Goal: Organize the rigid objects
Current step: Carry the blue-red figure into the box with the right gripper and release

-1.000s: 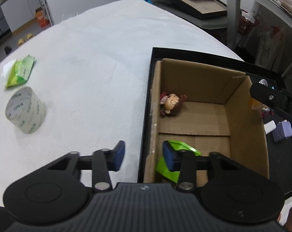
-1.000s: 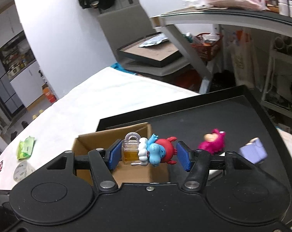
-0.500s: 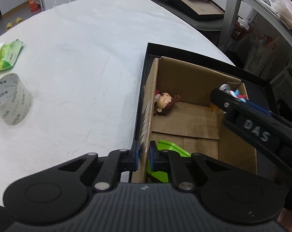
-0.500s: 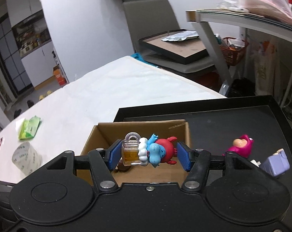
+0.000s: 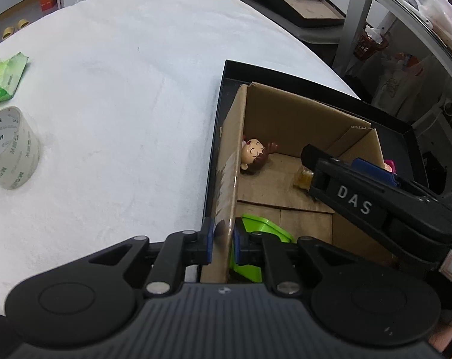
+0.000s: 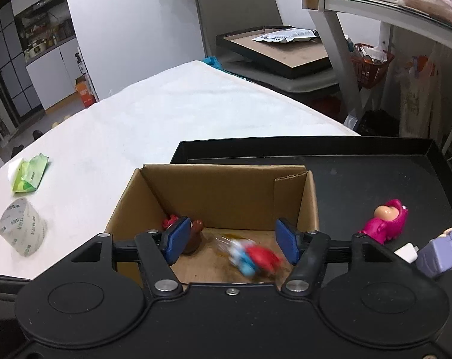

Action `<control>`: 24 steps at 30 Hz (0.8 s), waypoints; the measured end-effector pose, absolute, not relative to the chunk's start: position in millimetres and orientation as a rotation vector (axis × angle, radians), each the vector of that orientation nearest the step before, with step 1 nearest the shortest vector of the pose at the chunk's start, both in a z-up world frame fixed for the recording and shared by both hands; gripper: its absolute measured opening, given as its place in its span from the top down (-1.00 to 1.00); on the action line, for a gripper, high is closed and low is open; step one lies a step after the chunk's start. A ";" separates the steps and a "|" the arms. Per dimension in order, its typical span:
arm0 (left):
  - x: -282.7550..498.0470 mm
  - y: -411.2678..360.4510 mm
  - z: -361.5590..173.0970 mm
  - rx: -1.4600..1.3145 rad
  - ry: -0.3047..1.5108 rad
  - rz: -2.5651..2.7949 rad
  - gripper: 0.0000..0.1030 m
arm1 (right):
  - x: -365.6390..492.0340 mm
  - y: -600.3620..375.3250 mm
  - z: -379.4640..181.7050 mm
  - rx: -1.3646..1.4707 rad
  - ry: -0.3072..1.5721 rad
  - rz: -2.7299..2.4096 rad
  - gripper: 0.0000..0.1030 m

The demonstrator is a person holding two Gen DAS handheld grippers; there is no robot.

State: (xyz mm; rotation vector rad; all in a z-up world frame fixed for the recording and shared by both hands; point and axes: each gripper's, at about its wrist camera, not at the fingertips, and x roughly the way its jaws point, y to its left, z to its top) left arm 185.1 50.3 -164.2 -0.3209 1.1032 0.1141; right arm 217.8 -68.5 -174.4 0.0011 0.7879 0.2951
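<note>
An open cardboard box (image 5: 288, 122) (image 6: 226, 191) stands on a black tray (image 6: 375, 176). My left gripper (image 5: 221, 240) is shut on the box's left wall. Inside lie a brown-haired doll (image 5: 254, 155) and a green toy (image 5: 265, 227). My right gripper (image 6: 232, 239) hangs over the box with its jaws opening. The blue-and-red figure with a yellow lock (image 6: 253, 257) is blurred below the pads, free of them, inside the box. The right gripper's finger (image 5: 357, 191) reaches into the box in the left wrist view.
A pink figure (image 6: 386, 221) and a lilac block with a white piece (image 6: 438, 254) lie on the tray to the right. A tape roll (image 5: 9, 148) (image 6: 22, 230) and a green packet (image 5: 4, 80) (image 6: 30, 176) rest on the white table at left.
My left gripper closed on the box wall. My right gripper carried the blue-and-red figure over the box, and its pads parted and let the figure drop inside.
</note>
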 end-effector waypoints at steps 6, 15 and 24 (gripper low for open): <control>182.5 46.1 -163.7 -0.298 1.108 0.127 0.73 | 211.8 -70.5 -169.1 0.015 0.782 0.300 -0.22; 182.6 37.0 -160.9 -0.252 1.134 0.175 0.72 | 208.7 -88.7 -152.9 0.104 0.759 0.309 -0.22; 186.4 30.6 -157.6 -0.204 1.147 0.240 0.52 | 203.9 -109.2 -137.7 0.159 0.719 0.289 -0.26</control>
